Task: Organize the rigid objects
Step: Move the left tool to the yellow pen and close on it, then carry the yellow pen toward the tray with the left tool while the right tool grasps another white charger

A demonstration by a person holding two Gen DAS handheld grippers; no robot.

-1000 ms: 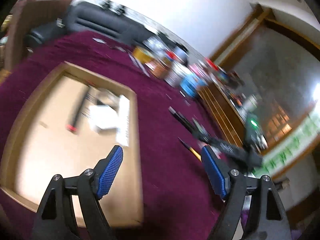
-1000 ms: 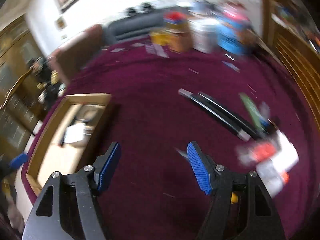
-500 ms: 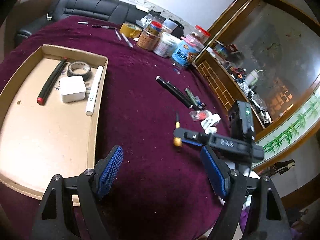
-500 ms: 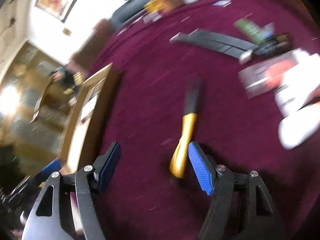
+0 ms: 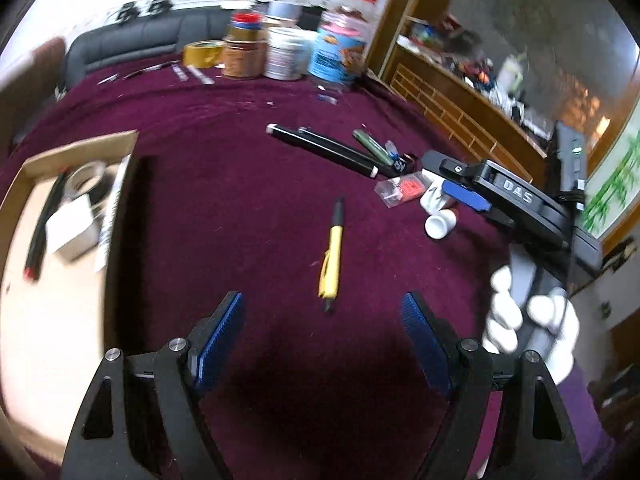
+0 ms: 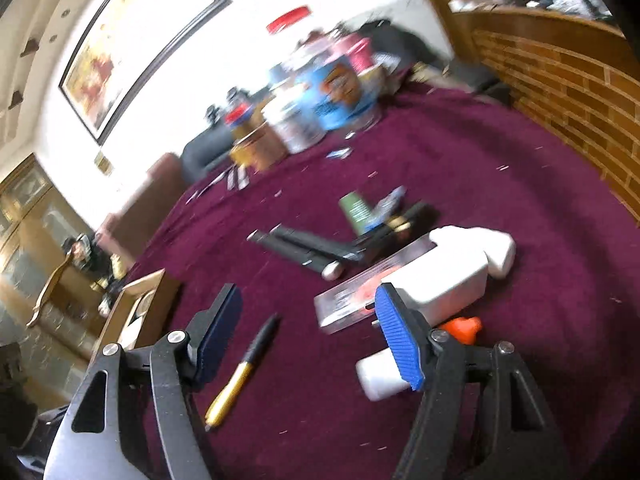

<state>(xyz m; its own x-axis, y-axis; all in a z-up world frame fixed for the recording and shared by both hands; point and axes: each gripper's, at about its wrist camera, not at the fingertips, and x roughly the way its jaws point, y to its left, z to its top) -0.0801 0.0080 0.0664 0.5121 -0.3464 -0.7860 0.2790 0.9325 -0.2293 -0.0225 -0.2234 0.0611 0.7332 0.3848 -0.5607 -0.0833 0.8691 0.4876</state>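
**Both jaws open over a scattered worktop**

The left gripper (image 5: 322, 338) hangs above the maroon-covered worktop (image 5: 240, 184) with its jaws spread wide and nothing between them. Just ahead of it lies a yellow-and-black pen (image 5: 333, 254), flat on the cloth and apart from both blue pads. Toward the worktop's left edge sits a cardboard tray (image 5: 60, 152) holding a roll of tape (image 5: 86, 172), a white box (image 5: 70, 230) and a black marker with a red end (image 5: 40, 236).

The right gripper (image 6: 308, 330) also stands open and empty, tilted over the right side of the worktop. A white-gloved hand (image 5: 528, 324) holds its handle. Near its right pad lie a white adapter (image 6: 444, 280), a clear packet with red contents (image 6: 360, 296), a small white bottle (image 6: 380, 372) and an orange piece (image 6: 460, 328); whether the pad touches any of them cannot be told. Further out lie two long black pens (image 5: 320, 150) side by side and a green tube (image 5: 372, 146).

Along the far edge stand jars and tins (image 5: 280, 54) and a yellow tape roll (image 5: 202, 52).
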